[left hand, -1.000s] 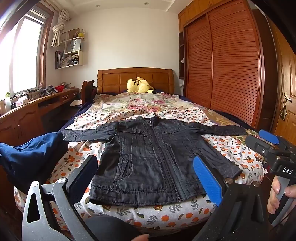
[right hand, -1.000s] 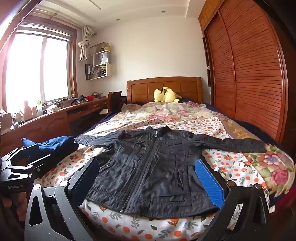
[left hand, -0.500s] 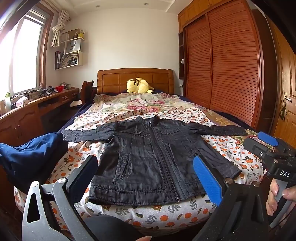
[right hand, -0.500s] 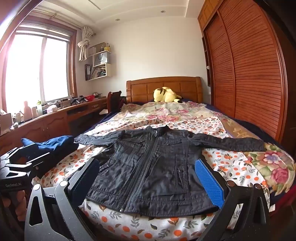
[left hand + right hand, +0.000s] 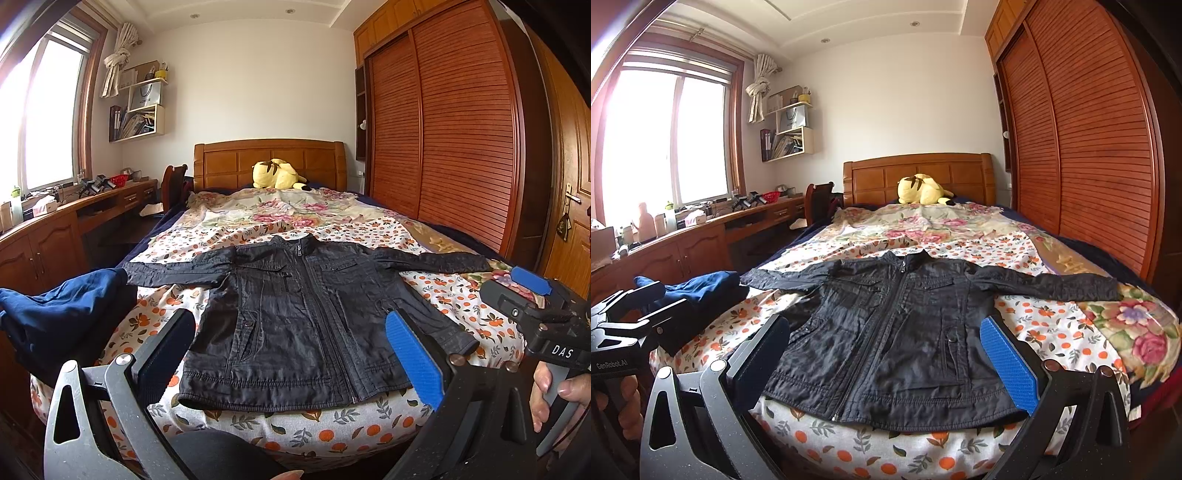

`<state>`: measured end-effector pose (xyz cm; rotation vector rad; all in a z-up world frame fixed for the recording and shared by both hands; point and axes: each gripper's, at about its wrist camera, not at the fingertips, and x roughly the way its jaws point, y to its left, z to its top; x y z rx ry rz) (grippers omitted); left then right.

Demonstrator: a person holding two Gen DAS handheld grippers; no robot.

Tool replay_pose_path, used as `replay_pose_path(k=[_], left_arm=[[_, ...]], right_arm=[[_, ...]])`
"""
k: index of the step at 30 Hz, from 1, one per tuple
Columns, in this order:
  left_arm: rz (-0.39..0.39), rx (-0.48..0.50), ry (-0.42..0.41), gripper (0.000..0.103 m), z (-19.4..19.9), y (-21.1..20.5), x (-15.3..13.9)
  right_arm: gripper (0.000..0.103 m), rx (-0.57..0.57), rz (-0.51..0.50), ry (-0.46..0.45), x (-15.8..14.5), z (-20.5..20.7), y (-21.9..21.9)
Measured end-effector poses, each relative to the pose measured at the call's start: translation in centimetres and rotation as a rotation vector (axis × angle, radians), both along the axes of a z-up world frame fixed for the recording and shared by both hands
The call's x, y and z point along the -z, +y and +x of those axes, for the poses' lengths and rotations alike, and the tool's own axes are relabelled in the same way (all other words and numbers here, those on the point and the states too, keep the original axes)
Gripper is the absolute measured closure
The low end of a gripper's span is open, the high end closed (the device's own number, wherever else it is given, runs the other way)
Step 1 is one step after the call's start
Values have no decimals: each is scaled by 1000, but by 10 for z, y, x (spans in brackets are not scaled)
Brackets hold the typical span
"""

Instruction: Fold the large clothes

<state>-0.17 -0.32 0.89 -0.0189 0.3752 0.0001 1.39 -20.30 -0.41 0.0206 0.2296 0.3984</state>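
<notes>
Lying flat on the flowered bed, zipped, sleeves spread wide, the black jacket waits untouched. From the left: a blue garment sits heaped just beside one cuff and could snag if that sleeve is swept across. The slick fabric might slip from a shallow pinch. Both the left gripper and right gripper hover level before the hem, jaws spread wide, holding nothing.

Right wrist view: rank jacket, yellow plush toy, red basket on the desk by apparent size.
1. jacket, by far the largest, but also nearest the camera.
2. yellow plush toy, far back by the headboard.
3. red basket, smallest, equally distant.
</notes>
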Motion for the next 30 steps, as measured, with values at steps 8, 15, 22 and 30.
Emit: replay_pose_path(k=[8, 15, 22, 30], left_arm=[[0, 0, -4, 0, -3, -2, -4], [2, 0, -6, 0, -4, -3, -4], [3, -1, -6, 0, -4, -4, -5], [4, 0, -8, 0, -4, -2, -4]], right_arm=[[0, 0, 2, -2, 0, -1, 0], [0, -1, 6, 1, 1, -2, -1], [0, 0, 5, 4, 1, -2, -1], [0, 0, 5, 5, 0, -1, -1]])
